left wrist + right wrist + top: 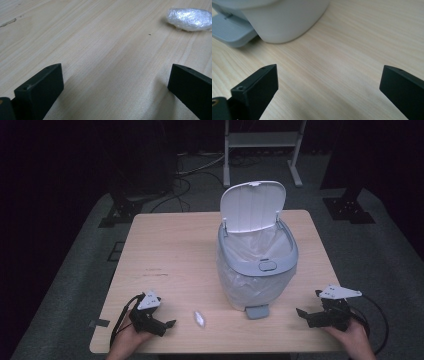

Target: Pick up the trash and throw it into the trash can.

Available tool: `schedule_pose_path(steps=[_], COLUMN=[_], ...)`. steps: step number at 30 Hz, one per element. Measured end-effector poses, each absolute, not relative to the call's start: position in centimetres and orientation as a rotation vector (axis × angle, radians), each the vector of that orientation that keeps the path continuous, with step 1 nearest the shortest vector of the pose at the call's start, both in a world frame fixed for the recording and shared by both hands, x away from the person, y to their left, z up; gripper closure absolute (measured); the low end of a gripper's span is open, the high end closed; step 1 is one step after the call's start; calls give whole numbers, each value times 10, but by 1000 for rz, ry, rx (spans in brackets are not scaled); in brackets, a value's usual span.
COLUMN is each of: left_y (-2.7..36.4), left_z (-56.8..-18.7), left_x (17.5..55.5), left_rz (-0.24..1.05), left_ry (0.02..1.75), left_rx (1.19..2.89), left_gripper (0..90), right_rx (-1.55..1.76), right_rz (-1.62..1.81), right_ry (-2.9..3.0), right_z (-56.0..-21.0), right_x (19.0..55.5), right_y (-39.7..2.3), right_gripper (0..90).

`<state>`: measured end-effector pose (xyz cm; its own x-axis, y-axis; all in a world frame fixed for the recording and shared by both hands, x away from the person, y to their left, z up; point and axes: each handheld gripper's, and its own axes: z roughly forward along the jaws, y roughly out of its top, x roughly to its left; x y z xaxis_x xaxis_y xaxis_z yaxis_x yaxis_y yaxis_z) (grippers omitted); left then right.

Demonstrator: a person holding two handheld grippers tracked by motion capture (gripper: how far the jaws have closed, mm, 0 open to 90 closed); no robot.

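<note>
Both grippers resting low at the near edge of the table (pixel 165 250), jaws spread and empty, small plastic wad (pixel 199 318) lying between them.

High view: forearms cut off by the bottom edge, hands half hidden under the tools; left gripper (pixel 167 324) at near left, pointing right toward the wad just beside it, not touching; right gripper (pixel 304 314) at near right, pointing left toward the pedal bin (pixel 256 270), lid up, white liner inside, contents too dim to make out. Left gripper view: jaws wide apart over bare wood, nothing between them; wad (pixel 190 19) far right, shiny, crumpled, clipped slightly by the frame edge. Right gripper view: jaws equally wide, empty, close above the wood; bin's rounded base (pixel 287 21) and grey pedal (pixel 233 31) at far left, tops cut off.
</note>
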<state>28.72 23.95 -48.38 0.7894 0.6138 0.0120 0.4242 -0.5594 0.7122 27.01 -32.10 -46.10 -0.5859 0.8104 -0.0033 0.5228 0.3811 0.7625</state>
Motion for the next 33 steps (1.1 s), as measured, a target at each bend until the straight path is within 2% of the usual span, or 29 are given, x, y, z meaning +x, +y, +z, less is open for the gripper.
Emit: schedule_pose_path(steps=[18, 33], left_y=[239, 236], left_z=[-484, -475], left_x=[286, 278], left_rz=[339, 292], left_ry=[772, 730], left_rx=[2247, 2223], left_gripper=[0, 0], right_rx=[1226, 1213], right_rz=[956, 971], right_ry=[2330, 2320], right_z=[-487, -489], right_x=[278, 278], right_y=[-323, -323], right_gripper=[0, 0])
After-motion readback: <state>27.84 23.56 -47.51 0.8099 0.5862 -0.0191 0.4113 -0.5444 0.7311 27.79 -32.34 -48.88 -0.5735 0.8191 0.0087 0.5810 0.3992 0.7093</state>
